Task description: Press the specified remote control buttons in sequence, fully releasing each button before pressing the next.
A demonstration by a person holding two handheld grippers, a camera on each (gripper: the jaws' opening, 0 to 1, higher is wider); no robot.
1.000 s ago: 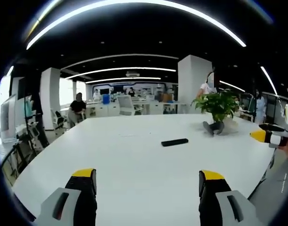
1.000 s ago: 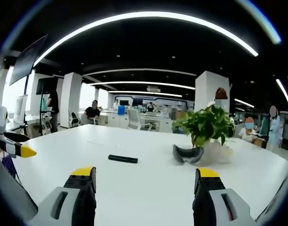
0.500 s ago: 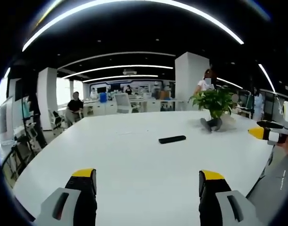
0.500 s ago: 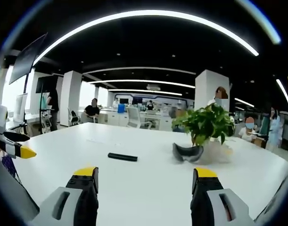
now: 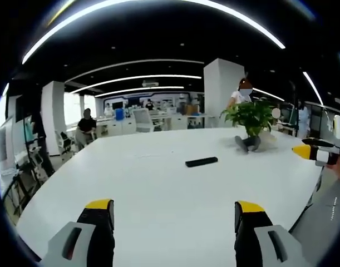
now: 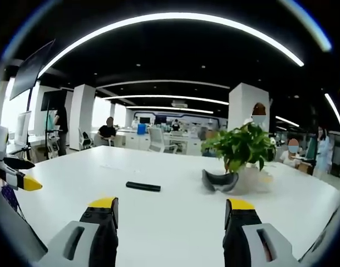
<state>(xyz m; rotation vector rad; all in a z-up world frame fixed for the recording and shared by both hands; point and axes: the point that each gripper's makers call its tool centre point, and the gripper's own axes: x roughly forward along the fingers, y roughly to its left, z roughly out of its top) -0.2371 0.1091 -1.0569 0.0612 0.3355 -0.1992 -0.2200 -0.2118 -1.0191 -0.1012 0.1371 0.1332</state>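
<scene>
A slim black remote control [image 5: 201, 162] lies flat on the big white table [image 5: 147, 183], well ahead of my left gripper [image 5: 174, 207], whose yellow-tipped jaws stand wide apart with nothing between them. In the right gripper view the remote control [image 6: 143, 186] rests left of centre, far beyond my right gripper [image 6: 171, 204], which is open and holds nothing. A yellow tip of the right gripper [image 5: 309, 153] enters the left gripper view at the right edge. The left gripper's yellow tip [image 6: 26, 183] pokes in at the left edge of the right gripper view.
A potted green plant [image 6: 243, 148] stands on the table with a dark grey curved object [image 6: 220, 180] at its foot; the plant [image 5: 249, 118] is right of the remote in the left gripper view. Behind the table are office desks, chairs, white pillars and several people.
Both views have drifted a little, so the remote and plant sit slightly higher and further left. The right gripper's jaws have closed a touch. Nothing on the table has moved.
</scene>
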